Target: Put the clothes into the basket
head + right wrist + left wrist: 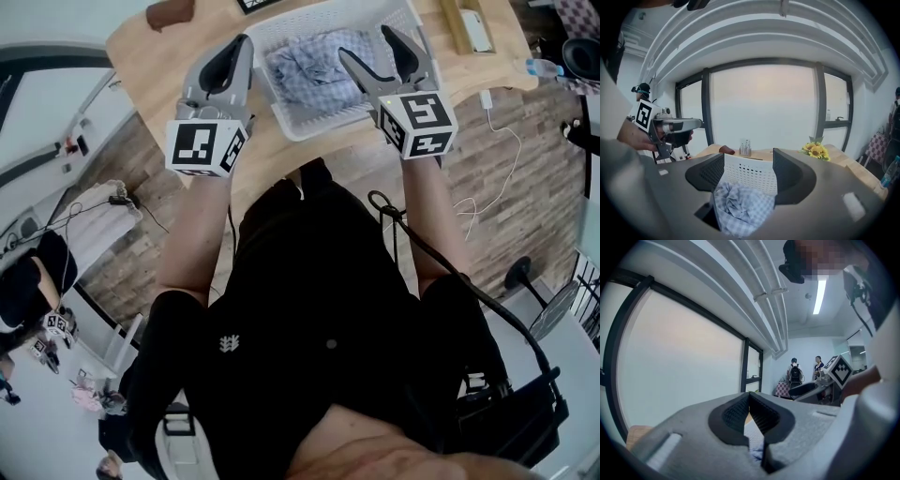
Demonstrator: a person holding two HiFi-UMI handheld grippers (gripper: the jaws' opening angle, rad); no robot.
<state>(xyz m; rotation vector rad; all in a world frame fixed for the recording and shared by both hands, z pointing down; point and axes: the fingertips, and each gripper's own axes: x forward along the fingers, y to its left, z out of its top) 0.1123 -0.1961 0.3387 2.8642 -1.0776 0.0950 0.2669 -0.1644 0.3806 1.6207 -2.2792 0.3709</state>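
Task looked near done, as far as the views went. Left claw (242,45) (749,395) was closed, tips together w/ nothing btw them, hanging over the light wooden table (155,56) just left of the white perforated plastic basket (281,117) (750,176). Right of that claw, inside the basket, lay the crumpled blue-and-white checked cloth (309,61) (740,206), fully within the walls, nothing draped over the rim. Right claw (367,45) (748,158) was open over the basket's right half. Its jaws were spread w/ the cloth below and just ahead of them and the pads not pressing on it, so the cloth rested in the basket on its own, not gripped. No other clothes showed on the table near either claw. A small brown lump (169,11), left of and beyond the left claw, was too unclear to call a garment. If it wasn't clothing, prob. only lifting both claws clear was left. Writing: none legible. Left marker cube (206,145) and right marker cube (417,122) carried black-and-white square patterns, not text. A small white logo (229,343) on the person's black shirt, behind both claws, was too small to read. Right of the right claw, a long wooden box (457,28) and a clear plastic bottle (544,67) showed no label I could make out.
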